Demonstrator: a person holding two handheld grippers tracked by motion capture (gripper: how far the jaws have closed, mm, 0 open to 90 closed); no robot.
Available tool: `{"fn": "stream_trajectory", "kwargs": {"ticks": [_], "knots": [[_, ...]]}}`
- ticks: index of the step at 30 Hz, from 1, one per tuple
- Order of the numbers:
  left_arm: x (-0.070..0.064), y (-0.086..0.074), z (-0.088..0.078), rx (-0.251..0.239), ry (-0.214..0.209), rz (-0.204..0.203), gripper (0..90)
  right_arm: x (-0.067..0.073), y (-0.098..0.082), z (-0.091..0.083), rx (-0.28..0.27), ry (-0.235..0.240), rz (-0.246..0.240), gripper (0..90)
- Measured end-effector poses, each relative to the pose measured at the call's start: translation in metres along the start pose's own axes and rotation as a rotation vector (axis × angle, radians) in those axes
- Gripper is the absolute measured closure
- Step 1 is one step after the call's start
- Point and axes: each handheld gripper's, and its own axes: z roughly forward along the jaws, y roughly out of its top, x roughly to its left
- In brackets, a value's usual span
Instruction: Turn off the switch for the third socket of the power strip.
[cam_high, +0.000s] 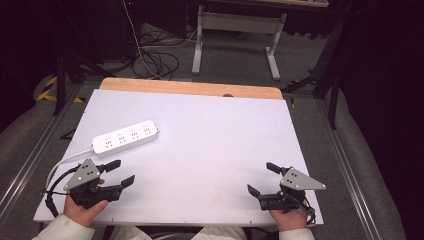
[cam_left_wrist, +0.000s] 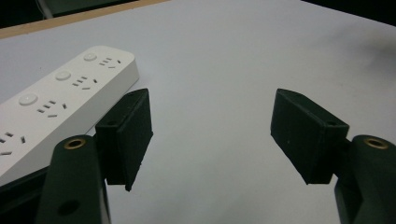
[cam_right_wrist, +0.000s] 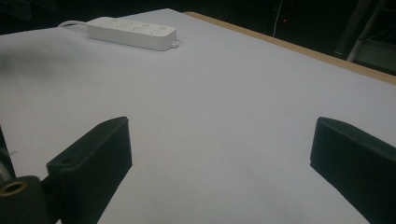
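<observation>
Fingers, left: your left gripper (cam_high: 119, 171) has its jaws spread wide with nothing between them; the inner pads (cam_left_wrist: 135, 135) face only bare board, so it reads as ready to take something, not holding.
Fingers, right: your right gripper (cam_high: 262, 178) is likewise spread and empty, its pads (cam_right_wrist: 93, 158) apart over the plain surface.
Power strip: the white power strip (cam_high: 125, 137) lies flat at about 10 o'clock on the white board (cam_high: 210, 135), sockets up, its cord (cam_high: 67, 159) trailing off the left edge toward 8 o'clock. That keeps the cord out of the working area.
Left hand placing: you hold it at about 7 o'clock, just short of the strip, which lies toward 12 o'clock from the jaws. Judged from this, the left is the nearer hand for a first reach.
Right hand placing: at about 5 o'clock, well apart from the strip, probably parked until needed.
Risk: a wide flat body may slide if pinched at one end only.
</observation>
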Motion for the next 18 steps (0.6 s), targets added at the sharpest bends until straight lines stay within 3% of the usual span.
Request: {"fn": "stream_trajectory", "kwargs": {"ticks": [6, 9, 14, 15, 18], "knots": [[0.0013, 0.0002, -0.0015, -0.015, 0.013, -0.048, 29.9, -0.0002, -0.0003, 0.0000, -0.003, -0.003, 0.000, 6.1], [0.0016, 0.0000, -0.0016, -0.023, 0.025, -0.053, 29.7, -0.0005, 0.0000, -0.0002, -0.004, -0.003, -0.001, 6.4], [0.0007, 0.0008, -0.0017, -0.013, 0.031, -0.026, 30.0, 0.0001, 0.0001, -0.0007, -0.006, -0.005, -0.005, 6.5], [-0.0006, 0.0020, -0.0018, -0.007, 0.044, 0.009, 30.3, 0.0002, 0.0002, -0.0007, -0.009, -0.004, -0.005, 6.4], [-0.0027, 0.0037, -0.0021, 0.003, 0.054, 0.032, 31.8, 0.0002, -0.0001, 0.0002, -0.004, -0.001, -0.002, 6.4]]}}
